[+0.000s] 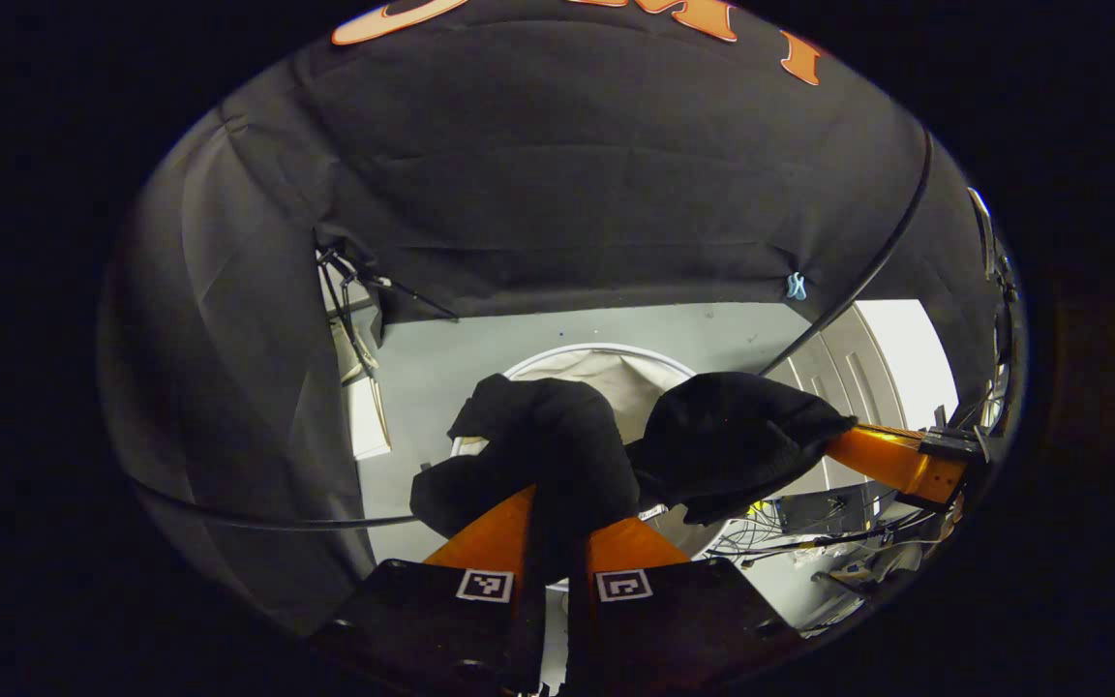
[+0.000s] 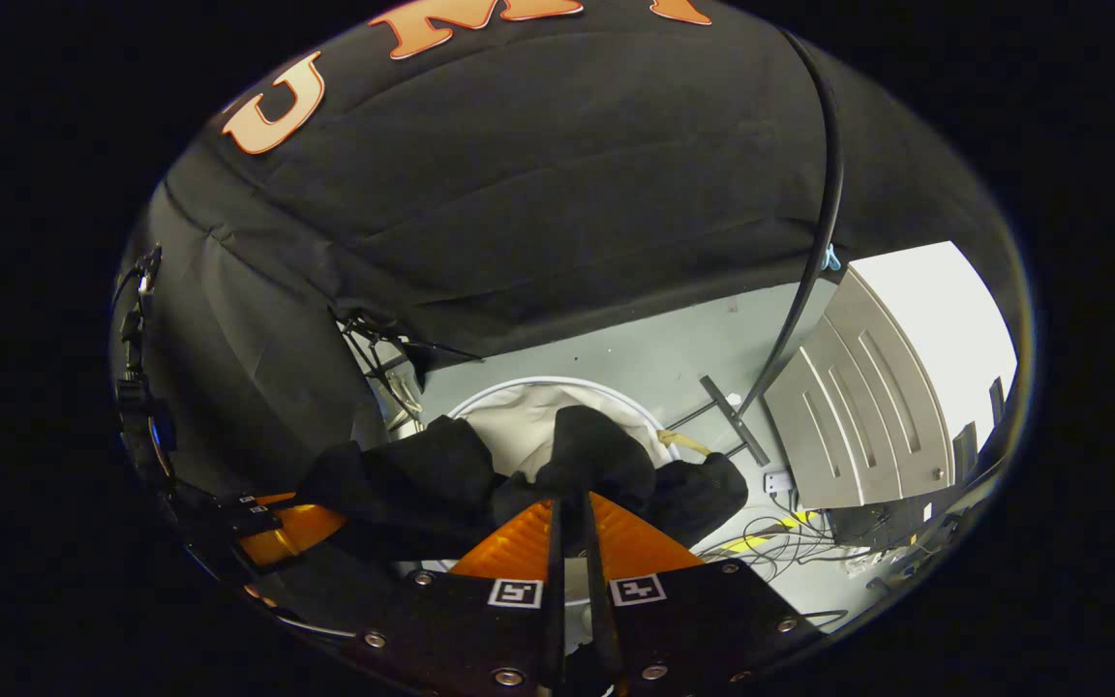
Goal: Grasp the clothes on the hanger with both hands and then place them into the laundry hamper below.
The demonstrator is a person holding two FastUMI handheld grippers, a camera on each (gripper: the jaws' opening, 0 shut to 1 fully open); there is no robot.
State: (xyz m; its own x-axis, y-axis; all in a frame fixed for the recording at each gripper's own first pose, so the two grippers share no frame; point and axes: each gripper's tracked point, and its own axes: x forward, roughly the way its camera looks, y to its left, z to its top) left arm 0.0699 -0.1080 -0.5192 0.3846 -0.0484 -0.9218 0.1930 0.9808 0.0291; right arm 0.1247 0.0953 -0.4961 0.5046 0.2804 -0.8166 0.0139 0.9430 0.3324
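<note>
- My left tool (image 1: 557,513), in the left gripper view: both fingers are pinched on a fold of the black garment (image 1: 538,436), cloth bunched between and over the tips.
- My right tool (image 2: 572,508), in the right gripper view: fingers drawn nearly together with the same black garment (image 2: 596,450) caught between them.
- The garment hangs as a dark sagging span between the two tools, held up off the floor, directly over the mouth of the laundry hamper (image 1: 606,350).
- In the left gripper view, the right tool (image 1: 843,431) comes in from the right side, its fingertips buried in a bulging clump of the cloth.
- In the right gripper view, the left tool (image 2: 286,528) sits low at the left, cloth draped over its front end.
- Hamper (image 2: 519,392) below: round white rim, pale fabric liner; it stands on the grey floor (image 2: 674,348).
- Beyond the hamper: a grey panelled door (image 2: 853,407) to the right, loose cables (image 2: 780,542) on the floor near it.
- A black cable (image 2: 824,203) runs down the booth wall to the floor.
</note>
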